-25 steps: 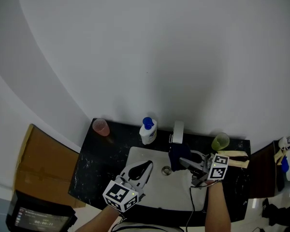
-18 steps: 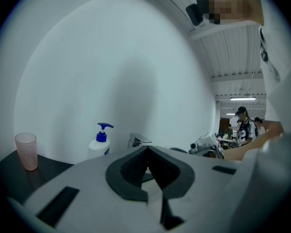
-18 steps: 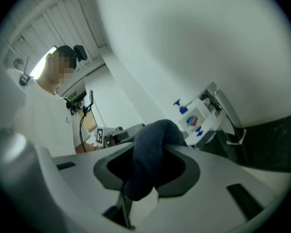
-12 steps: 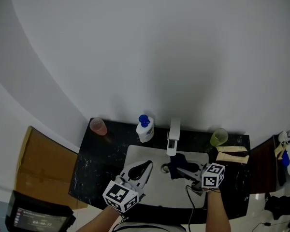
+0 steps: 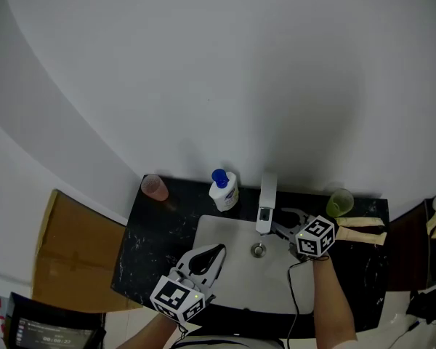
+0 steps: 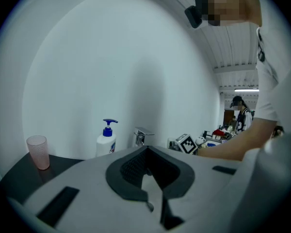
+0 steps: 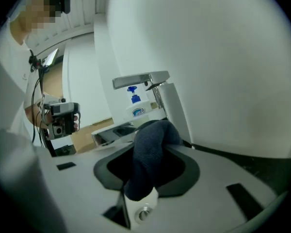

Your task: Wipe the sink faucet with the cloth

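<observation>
A plain white wall curves behind a black speckled desk (image 5: 163, 227) that carries a white sink basin (image 5: 221, 238). The faucet (image 5: 266, 201) stands at the basin's back edge. Its column is upright, and its flat spout reaches out level over the basin towards the person.

The right gripper (image 5: 285, 222) comes in from the right of the faucet, its fingers pointing at the lower column. Seen from the right gripper view, the right gripper's (image 7: 155, 137) fingers are clamped on a wad of dark blue cloth (image 7: 145, 164). The cloth's long axis runs along the fingers, from deep between them out past their tips. Its bunched far end sits at the foot of the faucet (image 7: 170, 108), under the spout, which juts to the left there; actual contact cannot be told.

The left gripper (image 5: 216, 251) hangs over the basin's near left part, well apart from the faucet. Its fingers point towards the back wall, their tips closed together on nothing. In the left gripper view the faucet (image 6: 141, 137) shows just beyond the left gripper's (image 6: 146, 152) fingertips.

Left of the right fingers, beyond the faucet, stand a white soap pump bottle (image 5: 223, 190) with a blue top and, further left, a pink cup (image 5: 155, 187). A green cup (image 5: 340, 202) stands behind the right gripper.
</observation>
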Motion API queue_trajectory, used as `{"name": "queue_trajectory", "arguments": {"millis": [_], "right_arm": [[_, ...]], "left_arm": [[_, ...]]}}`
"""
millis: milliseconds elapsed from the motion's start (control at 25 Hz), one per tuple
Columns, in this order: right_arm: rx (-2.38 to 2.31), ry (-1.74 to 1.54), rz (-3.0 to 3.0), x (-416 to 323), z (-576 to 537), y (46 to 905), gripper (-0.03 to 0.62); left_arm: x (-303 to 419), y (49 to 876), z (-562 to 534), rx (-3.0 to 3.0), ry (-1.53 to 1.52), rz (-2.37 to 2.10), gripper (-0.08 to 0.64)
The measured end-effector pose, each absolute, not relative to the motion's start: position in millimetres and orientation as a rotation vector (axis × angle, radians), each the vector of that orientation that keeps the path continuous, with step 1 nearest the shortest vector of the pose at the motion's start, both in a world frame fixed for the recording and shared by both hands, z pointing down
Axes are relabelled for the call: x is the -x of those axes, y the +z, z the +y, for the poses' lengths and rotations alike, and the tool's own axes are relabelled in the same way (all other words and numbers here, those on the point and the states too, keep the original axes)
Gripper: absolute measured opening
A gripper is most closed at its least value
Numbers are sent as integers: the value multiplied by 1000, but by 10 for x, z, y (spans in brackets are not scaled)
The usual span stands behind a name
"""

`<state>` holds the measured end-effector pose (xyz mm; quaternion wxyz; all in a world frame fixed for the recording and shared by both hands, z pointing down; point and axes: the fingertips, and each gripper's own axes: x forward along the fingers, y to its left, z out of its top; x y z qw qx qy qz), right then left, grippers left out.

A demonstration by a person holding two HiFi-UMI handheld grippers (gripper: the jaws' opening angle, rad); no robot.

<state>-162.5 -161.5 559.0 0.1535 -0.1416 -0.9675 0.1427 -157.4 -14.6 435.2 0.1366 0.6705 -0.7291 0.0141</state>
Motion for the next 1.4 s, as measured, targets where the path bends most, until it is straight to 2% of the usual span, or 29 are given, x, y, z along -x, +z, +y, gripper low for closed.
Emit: {"name": "queue_trajectory", "arguments": {"millis": [240, 400, 600, 840, 1000, 1240, 1400], "right_arm": [[484, -20, -2712, 1601, -1552, 5553, 129], [643, -164, -2635, 1436, -1294, 5541, 129], [772, -20, -2567, 1167, -1117, 5668, 129], [469, -63, -2697, 1647, -1580, 5650, 129], [632, -150, -2655, 1599, -1305, 5574, 129], [829, -49, -2581, 1168, -839, 5607, 129], [598, -80, -2604, 1314, -1231, 5764, 129]], "left_arm": [[1605, 4401, -93, -1897, 60, -2132, 0], [1568, 4436, -115, -1897, 48, -2129, 0], [1558, 4439, -101, -1888, 40, -2132, 0], [1564, 4444, -39, -1869, 47, -2141, 0], [1592, 4456, 6, -1855, 50, -2154, 0], [1568, 4362, 15, -1845, 41, -2163, 0], [1549, 4395, 14, -1878, 9, -2154, 0]]}}
